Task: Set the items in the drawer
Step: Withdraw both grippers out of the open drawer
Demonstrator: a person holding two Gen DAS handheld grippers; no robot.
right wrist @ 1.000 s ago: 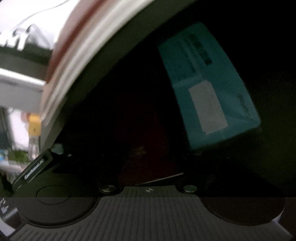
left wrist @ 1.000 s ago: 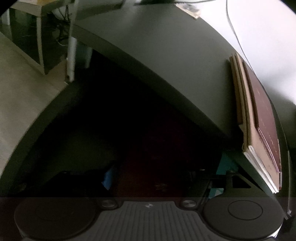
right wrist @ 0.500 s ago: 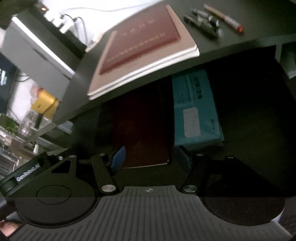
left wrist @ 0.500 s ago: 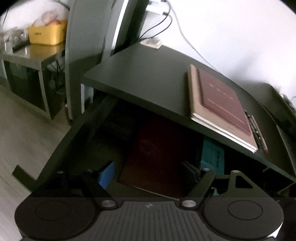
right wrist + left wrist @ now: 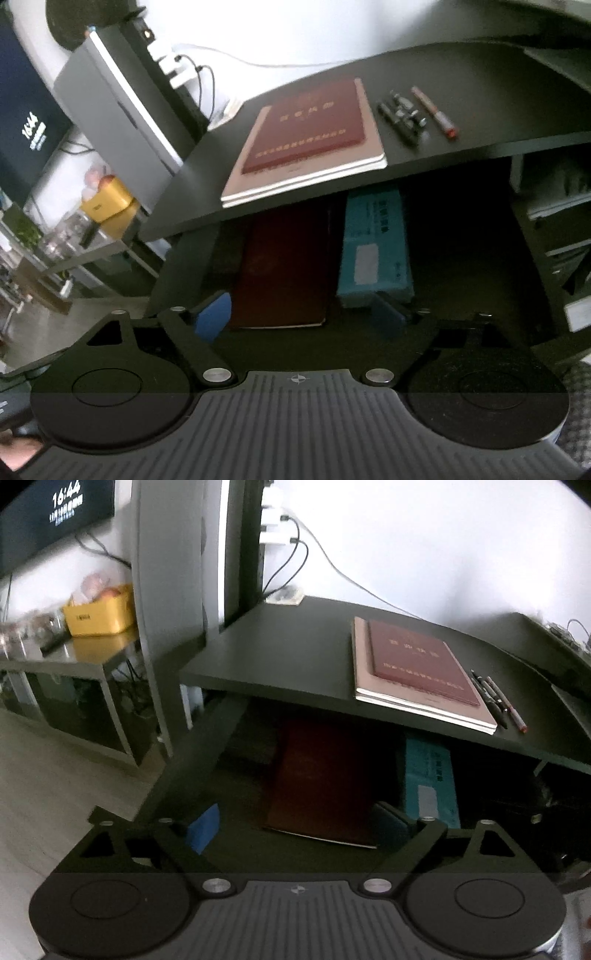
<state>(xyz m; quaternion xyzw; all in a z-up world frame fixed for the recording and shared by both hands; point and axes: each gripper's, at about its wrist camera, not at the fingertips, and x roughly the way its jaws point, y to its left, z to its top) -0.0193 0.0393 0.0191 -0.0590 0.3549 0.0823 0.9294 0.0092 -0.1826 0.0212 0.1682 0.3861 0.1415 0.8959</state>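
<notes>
1. Drawer (image 5: 192,760) is open under the desk (image 5: 295,664); inside lie a dark red book (image 5: 321,775) flat at left-centre and a teal box (image 5: 430,779) just beside it on the right. Right view shows both too, book (image 5: 284,269) and box (image 5: 375,251).
2. Changed: 1 s ago both cams were down in the drawer, close over its contents; now both have pulled back & up, w/ desk top in full view. My read: that deposit is done, hands are retreating for the next item.
3. Left gripper (image 5: 295,823) is released, nothing between its fingers. Right gripper (image 5: 303,317) likewise spread wide and empty.
4. Still on the desk: stack of books (image 5: 417,672) w/ a maroon cover on top, near the front edge, and pens (image 5: 495,698) just beside it. Likely next candidates, so task is partway.
5. View diffs: right cam shows shelving (image 5: 554,206) to the drawer's right, which left cam leaves dark. Left cam shows more floor (image 5: 55,775). Both catch the yellow bin (image 5: 98,614) and the clock screen (image 5: 55,513).
</notes>
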